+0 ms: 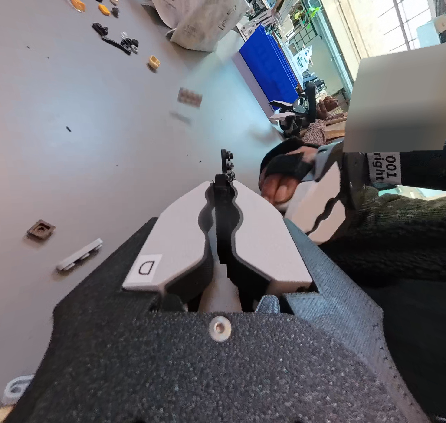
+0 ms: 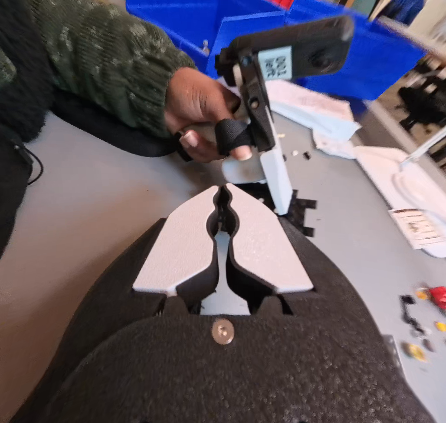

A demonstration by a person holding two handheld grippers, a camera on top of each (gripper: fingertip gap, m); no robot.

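Observation:
In the left wrist view my left gripper (image 1: 223,184) is shut on a black studded plate assembly (image 1: 226,165). It grips the assembly edge-on, and the studded end sticks out past the fingertips above the grey table (image 1: 108,145). The right gripper's fingers (image 1: 311,201) lie close on the right, pressed together along their wavy seam, with a hand on the handle. In the right wrist view my right gripper (image 2: 223,189) is shut, and I see nothing held in it. The left gripper (image 2: 281,208) stands just ahead, tip down on the black plate (image 2: 304,208), which runs under my right fingers.
Small orange and black pieces (image 1: 103,8) lie at the far left, with a tan ring (image 1: 154,61), a brown square plate (image 1: 41,229) and a grey bar (image 1: 79,254) nearer. White paper bags (image 1: 198,10) and blue bins (image 2: 241,8) stand at the back. A printed card (image 2: 417,227) lies to the right.

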